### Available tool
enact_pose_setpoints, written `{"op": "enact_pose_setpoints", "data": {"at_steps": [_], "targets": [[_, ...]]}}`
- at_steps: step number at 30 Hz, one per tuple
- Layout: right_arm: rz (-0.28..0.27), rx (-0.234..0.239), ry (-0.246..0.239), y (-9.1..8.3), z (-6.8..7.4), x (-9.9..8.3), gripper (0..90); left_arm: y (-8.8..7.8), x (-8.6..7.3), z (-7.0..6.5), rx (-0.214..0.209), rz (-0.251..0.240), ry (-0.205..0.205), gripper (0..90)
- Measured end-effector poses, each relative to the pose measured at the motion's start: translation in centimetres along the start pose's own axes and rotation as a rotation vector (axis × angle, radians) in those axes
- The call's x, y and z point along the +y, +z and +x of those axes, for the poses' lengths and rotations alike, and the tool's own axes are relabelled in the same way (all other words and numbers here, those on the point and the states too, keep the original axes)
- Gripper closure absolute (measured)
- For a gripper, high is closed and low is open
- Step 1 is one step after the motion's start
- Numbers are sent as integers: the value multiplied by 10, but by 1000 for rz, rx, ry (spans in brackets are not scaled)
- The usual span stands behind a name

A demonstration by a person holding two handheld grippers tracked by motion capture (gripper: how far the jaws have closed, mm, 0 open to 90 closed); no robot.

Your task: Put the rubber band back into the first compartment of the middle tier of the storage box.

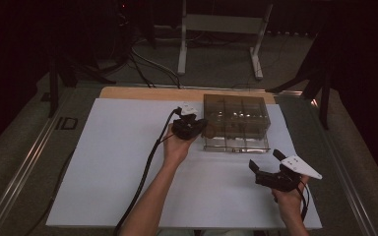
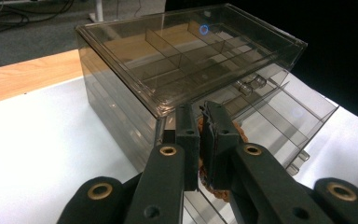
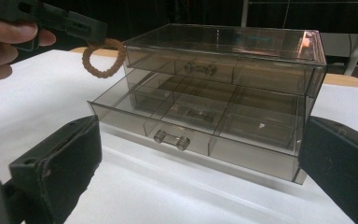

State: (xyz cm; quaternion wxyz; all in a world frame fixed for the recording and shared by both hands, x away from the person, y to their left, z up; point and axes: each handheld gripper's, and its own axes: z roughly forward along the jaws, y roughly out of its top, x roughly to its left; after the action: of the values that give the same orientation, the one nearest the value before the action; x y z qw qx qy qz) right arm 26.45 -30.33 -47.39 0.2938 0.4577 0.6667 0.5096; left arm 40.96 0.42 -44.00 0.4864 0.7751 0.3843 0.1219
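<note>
The left claw (image 3: 91, 33) was clenched on a soft, light braided hair tie (image 3: 103, 59), pinched at its rim beside the drawer box (image 3: 223, 93)'s upper corner; the right claw (image 1: 267, 166) hung released before the box.

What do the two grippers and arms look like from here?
Both grippers, left and right, are black with two flat jaws and brass-coloured pivot pins. Each carries a pale three-cornered plate on top. A black cable trails from the left one. The forearms are bare, no sleeves.
</note>
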Motion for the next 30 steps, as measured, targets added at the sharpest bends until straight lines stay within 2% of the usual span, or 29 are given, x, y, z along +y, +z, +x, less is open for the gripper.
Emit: {"op": "enact_pose_setpoints", "data": {"at_steps": [30], "targets": [[0, -3, -2, -1, 0, 0, 0, 19, -3, -14, -2, 43, 32, 874]]}}
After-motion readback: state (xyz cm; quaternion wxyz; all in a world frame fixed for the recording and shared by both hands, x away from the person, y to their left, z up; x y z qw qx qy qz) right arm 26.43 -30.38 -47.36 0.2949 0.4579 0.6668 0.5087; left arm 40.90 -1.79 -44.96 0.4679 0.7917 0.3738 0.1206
